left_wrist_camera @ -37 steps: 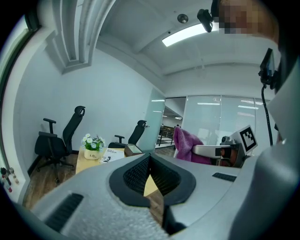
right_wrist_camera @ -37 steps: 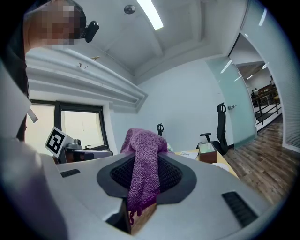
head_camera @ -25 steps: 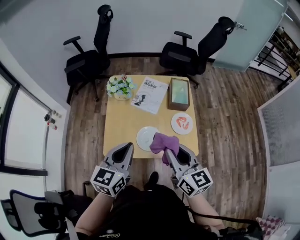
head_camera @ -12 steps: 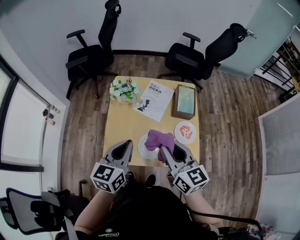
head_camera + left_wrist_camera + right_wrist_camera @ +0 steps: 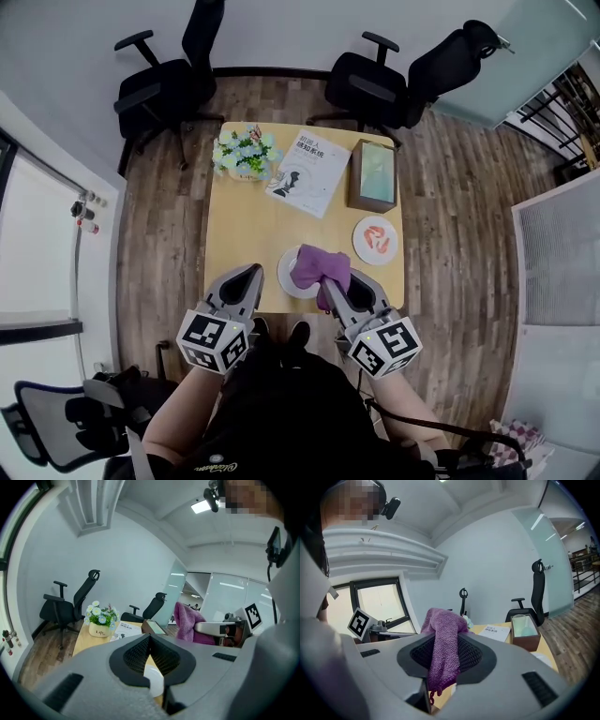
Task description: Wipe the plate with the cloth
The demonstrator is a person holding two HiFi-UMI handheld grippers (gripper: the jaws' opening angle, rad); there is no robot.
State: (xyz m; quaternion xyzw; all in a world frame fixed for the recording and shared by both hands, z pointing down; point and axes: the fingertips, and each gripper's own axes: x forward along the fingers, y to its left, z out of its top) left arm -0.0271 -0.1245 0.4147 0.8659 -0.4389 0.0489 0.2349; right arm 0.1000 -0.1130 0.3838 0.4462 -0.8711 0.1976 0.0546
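A white plate (image 5: 290,277) lies near the front edge of the light wooden table (image 5: 242,228). Over the plate's right part hangs a purple cloth (image 5: 317,264), with my right gripper (image 5: 330,284) shut on it. The right gripper view shows the cloth (image 5: 443,644) draped down between the jaws of that gripper (image 5: 445,637). My left gripper (image 5: 246,281) is held just left of the plate, shut and empty. The left gripper view has that gripper (image 5: 149,639) with its tips together, a sliver of the plate (image 5: 153,678) below them, and the cloth (image 5: 189,622) to the right.
At the back of the table stand a flower pot (image 5: 244,153), a booklet (image 5: 309,172) and a brown box (image 5: 373,175). A second plate with a red pattern (image 5: 376,239) lies right of the cloth. Two black office chairs (image 5: 169,80) (image 5: 375,84) stand behind the table.
The right gripper has carried the cloth a little left, from beside the plate's right edge to over the plate. The left gripper has kept its place beside the plate.
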